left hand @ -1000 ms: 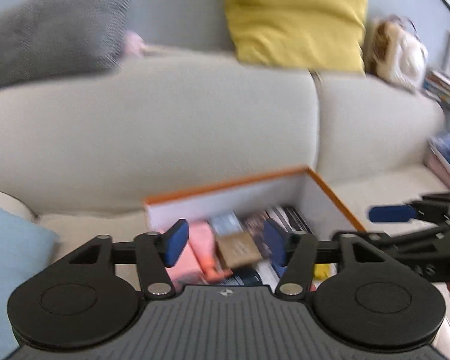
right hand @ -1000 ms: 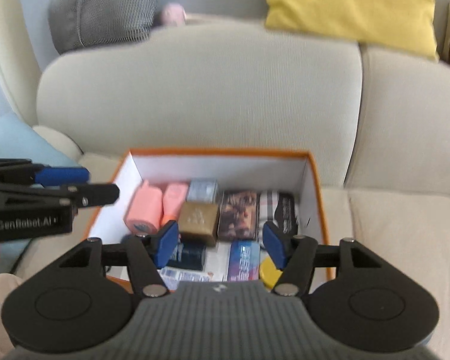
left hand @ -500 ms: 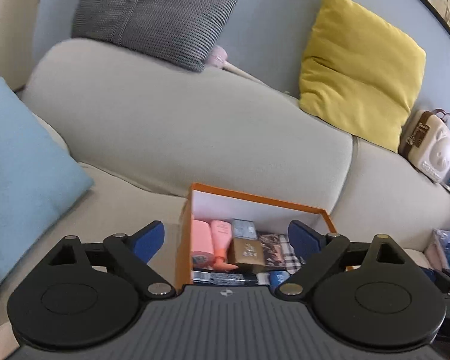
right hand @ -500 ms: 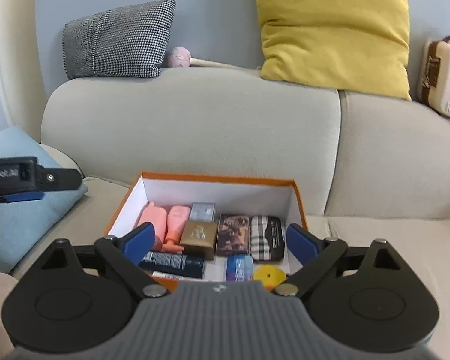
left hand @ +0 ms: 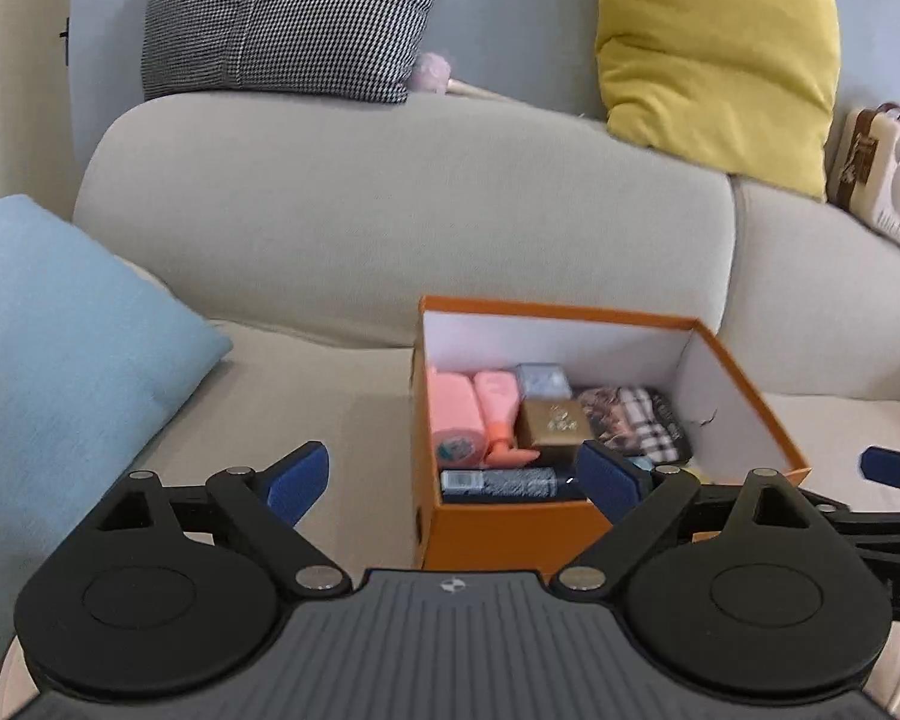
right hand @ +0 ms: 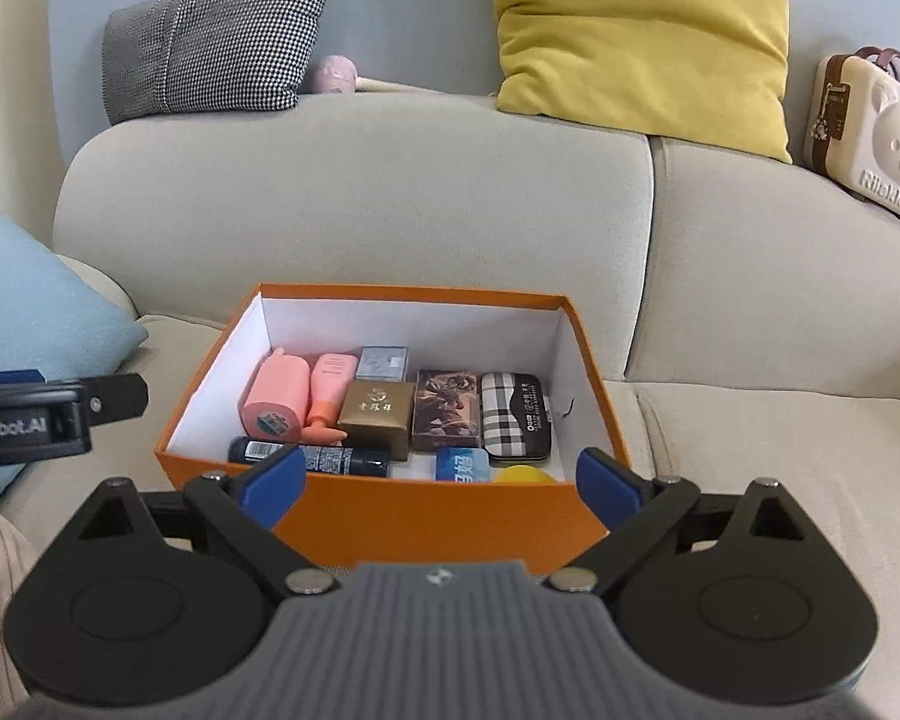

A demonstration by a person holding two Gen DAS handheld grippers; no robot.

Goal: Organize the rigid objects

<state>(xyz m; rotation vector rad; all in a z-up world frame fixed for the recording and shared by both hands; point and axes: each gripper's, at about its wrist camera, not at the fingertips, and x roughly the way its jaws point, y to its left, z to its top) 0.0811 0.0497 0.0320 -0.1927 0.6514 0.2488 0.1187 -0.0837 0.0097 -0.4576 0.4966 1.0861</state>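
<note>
Both grippers, left and right, have pulled back from the orange box, fingers now spread empty, so packing looks finished.

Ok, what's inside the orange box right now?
Inside the orange box: a pink cylinder, pink tube, gold box, grey box, picture tin, plaid case and dark bottle. The front wall half hides a blue pack and yellow item.

Bright even daylight, soft shadows, sharp focus, strong fisheye bending, dark vignetted corners
</note>
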